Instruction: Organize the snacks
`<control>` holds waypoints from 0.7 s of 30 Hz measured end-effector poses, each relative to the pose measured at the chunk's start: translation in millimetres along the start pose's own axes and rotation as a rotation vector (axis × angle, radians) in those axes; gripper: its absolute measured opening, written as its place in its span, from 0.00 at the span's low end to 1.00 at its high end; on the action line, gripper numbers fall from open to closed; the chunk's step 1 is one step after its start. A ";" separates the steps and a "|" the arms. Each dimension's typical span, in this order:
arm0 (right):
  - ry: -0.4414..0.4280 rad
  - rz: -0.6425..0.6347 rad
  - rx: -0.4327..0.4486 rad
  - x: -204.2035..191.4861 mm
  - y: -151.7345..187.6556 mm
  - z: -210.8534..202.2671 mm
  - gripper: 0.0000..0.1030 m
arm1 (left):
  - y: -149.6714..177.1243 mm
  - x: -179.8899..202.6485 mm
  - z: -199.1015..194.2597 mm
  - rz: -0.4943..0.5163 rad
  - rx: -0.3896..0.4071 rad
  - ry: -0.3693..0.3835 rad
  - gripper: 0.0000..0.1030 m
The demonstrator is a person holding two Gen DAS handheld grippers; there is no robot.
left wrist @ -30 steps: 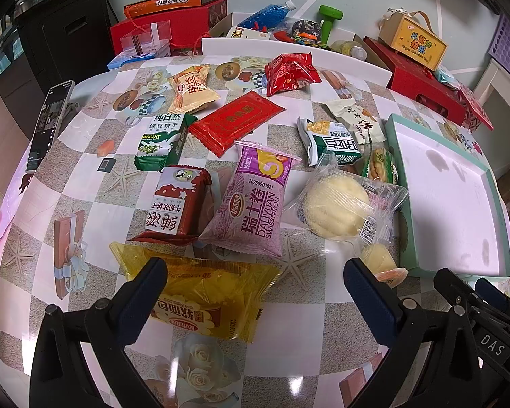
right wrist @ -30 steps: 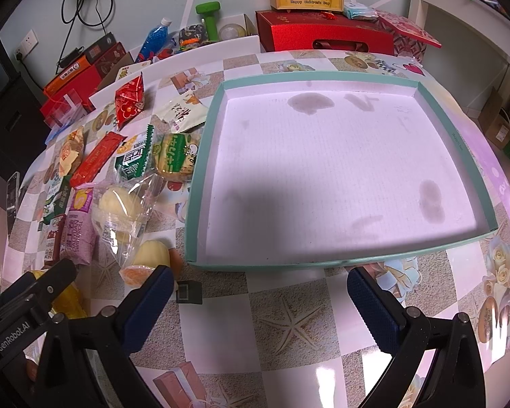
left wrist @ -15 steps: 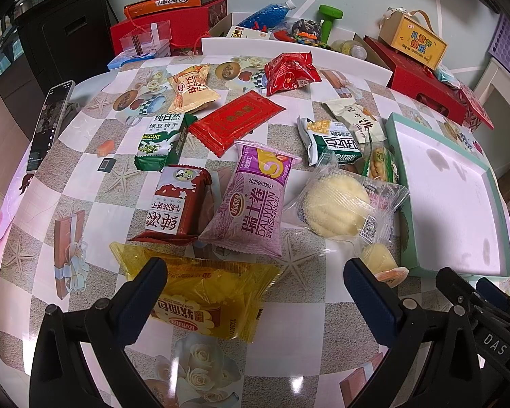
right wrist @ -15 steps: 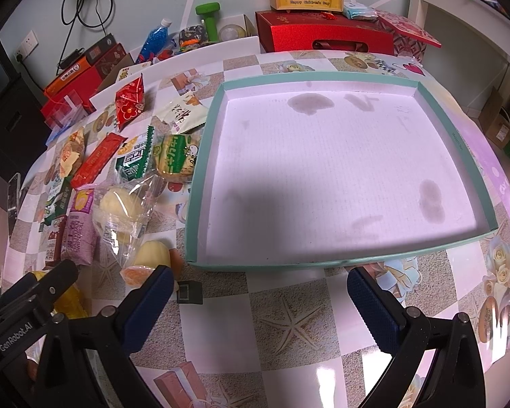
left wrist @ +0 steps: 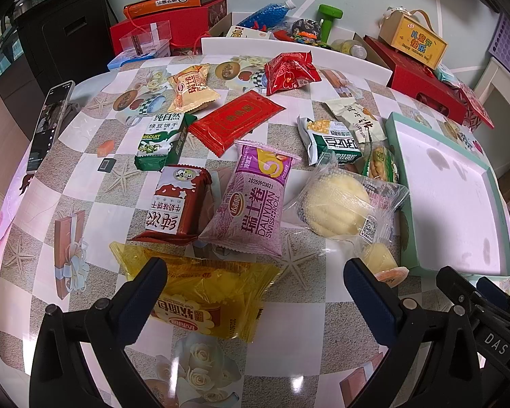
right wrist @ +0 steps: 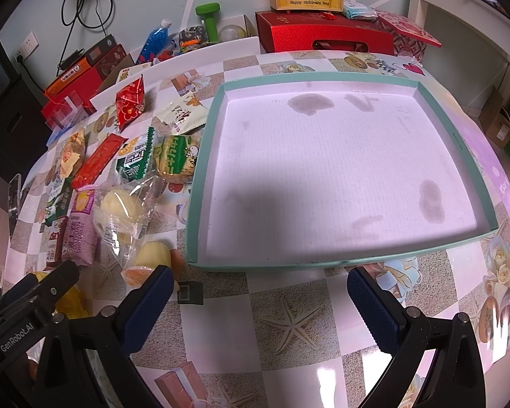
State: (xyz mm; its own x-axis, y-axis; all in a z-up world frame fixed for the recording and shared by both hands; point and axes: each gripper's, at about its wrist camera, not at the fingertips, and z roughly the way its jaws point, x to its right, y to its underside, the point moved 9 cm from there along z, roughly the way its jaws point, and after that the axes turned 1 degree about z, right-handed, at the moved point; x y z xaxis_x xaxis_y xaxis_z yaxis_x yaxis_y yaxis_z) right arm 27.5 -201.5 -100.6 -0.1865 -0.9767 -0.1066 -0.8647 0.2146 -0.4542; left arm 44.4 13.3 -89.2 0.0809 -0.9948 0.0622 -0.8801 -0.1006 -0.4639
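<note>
my left tongs (left wrist: pixel 255 268) hang spread over the yellow bread packet (left wrist: pixel 204 289) at the tabletop's (left wrist: pixel 95 204) near edge. it looks light, soft and crinkly-slick, so i'd pinch a sealed end. my right tongs (right wrist: pixel 260 284) gape before the empty tray (right wrist: pixel 200 204).

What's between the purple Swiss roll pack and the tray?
In the left wrist view, the clear-bagged yellow bun lies between the purple pack and the tray, its wrapper reaching the tray's wall.
</note>
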 end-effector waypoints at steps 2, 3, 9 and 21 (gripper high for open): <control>-0.001 0.000 0.000 -0.9 -0.1 -0.4 1.00 | 0.3 0.0 0.0 0.002 0.000 -0.001 1.00; -0.001 0.001 0.000 0.0 -0.2 -0.3 1.00 | 0.7 -0.2 0.2 0.001 0.000 -0.001 1.00; -0.005 0.004 0.000 0.0 -1.1 -1.1 1.00 | 2.4 -0.9 0.4 0.003 -0.001 -0.002 1.00; -0.070 -0.086 0.084 -29.9 -9.9 -18.4 1.00 | -4.8 -35.4 -24.4 -0.100 0.064 0.003 1.00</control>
State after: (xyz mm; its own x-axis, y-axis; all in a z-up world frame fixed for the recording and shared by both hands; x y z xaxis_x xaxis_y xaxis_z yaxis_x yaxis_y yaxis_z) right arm 33.1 -174.5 -76.6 -0.0779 -0.9891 -0.1246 -0.8333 0.1333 -0.5365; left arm 34.3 49.4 -67.7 0.1658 -0.9796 0.1137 -0.8359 -0.2008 -0.5109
